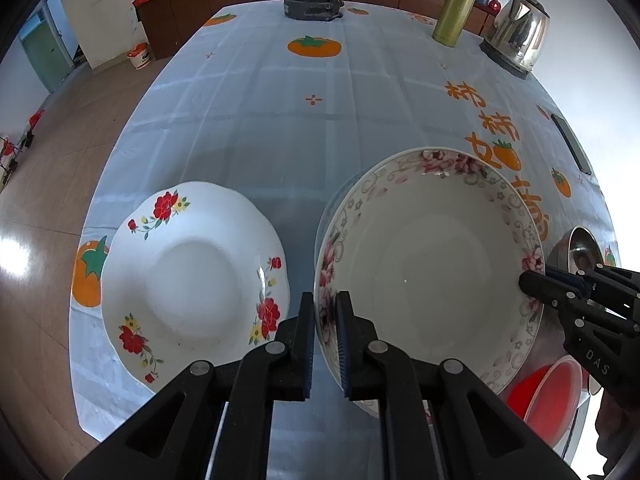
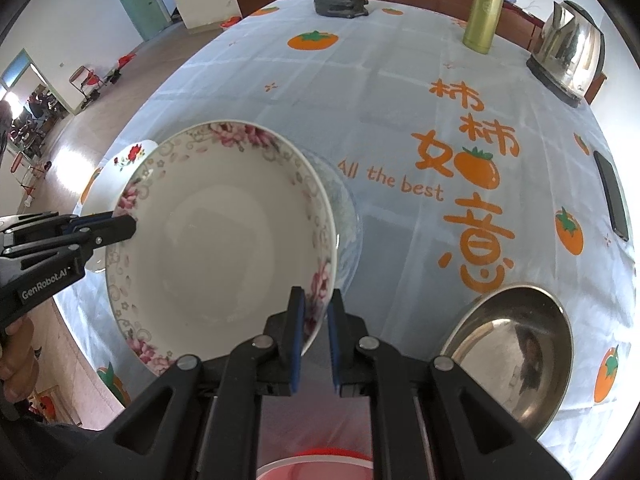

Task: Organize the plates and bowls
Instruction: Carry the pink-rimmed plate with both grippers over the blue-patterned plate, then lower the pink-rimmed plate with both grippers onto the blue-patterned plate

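1. Left gripper (image 1: 325, 320) clenched on near-left rim of pink-flowered bowl (image 1: 432, 272); right gripper (image 2: 316, 320) clenched on opposite rim.
2. Bowl held between both, seemingly raised over a glass plate (image 2: 348, 216).
3. Red-flowered plate (image 1: 192, 276) lay left, just beside, nearer left gripper.

The right gripper (image 2: 316, 300) has its fingers (image 2: 297, 320) clamped on the near rim of a pink-flowered bowl (image 2: 224, 240), while the left gripper (image 2: 130, 226) pinches the opposite rim from the left. A clear glass dish (image 2: 348, 216) shows just behind the bowl, and a red-flowered plate (image 2: 128, 156) peeks out beyond it. A steel bowl (image 2: 516, 356) sits on the tabletop (image 2: 380, 100) at lower right.
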The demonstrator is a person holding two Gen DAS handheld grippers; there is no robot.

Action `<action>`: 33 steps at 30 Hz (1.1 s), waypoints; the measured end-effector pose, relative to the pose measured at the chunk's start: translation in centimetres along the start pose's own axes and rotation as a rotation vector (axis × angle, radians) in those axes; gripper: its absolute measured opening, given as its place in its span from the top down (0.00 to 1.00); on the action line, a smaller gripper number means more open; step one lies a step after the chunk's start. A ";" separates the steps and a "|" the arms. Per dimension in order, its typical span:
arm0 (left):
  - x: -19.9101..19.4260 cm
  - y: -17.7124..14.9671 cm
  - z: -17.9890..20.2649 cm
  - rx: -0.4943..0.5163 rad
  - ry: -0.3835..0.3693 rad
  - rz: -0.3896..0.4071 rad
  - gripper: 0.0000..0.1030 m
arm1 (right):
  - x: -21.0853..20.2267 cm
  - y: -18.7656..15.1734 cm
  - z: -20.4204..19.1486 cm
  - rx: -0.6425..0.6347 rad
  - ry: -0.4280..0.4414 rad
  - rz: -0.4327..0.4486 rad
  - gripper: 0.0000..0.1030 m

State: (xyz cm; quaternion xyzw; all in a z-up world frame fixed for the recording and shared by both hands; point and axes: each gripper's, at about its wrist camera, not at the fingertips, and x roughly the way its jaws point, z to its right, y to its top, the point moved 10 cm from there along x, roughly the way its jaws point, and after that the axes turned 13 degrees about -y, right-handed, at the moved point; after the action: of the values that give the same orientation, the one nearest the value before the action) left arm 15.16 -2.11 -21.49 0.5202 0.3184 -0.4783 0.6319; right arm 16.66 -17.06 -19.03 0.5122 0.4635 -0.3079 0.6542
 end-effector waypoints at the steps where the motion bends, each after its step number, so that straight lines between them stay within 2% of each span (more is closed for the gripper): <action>1: 0.1 0.1 0.0 -0.001 0.000 0.001 0.89 | 0.0 0.1 0.1 0.001 -0.002 0.001 0.89; 17: 1.1 1.1 0.1 -0.009 0.001 -0.007 0.89 | 1.2 1.3 0.9 0.003 -0.024 -0.007 0.89; 33: 2.1 1.2 0.0 -0.013 0.003 -0.016 0.89 | 1.7 1.1 1.0 0.004 -0.035 -0.021 0.89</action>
State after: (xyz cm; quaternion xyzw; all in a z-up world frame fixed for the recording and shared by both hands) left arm 17.04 -2.71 -22.94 0.5140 0.3265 -0.4805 0.6311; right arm 18.60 -17.58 -20.13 0.5032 0.4567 -0.3244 0.6580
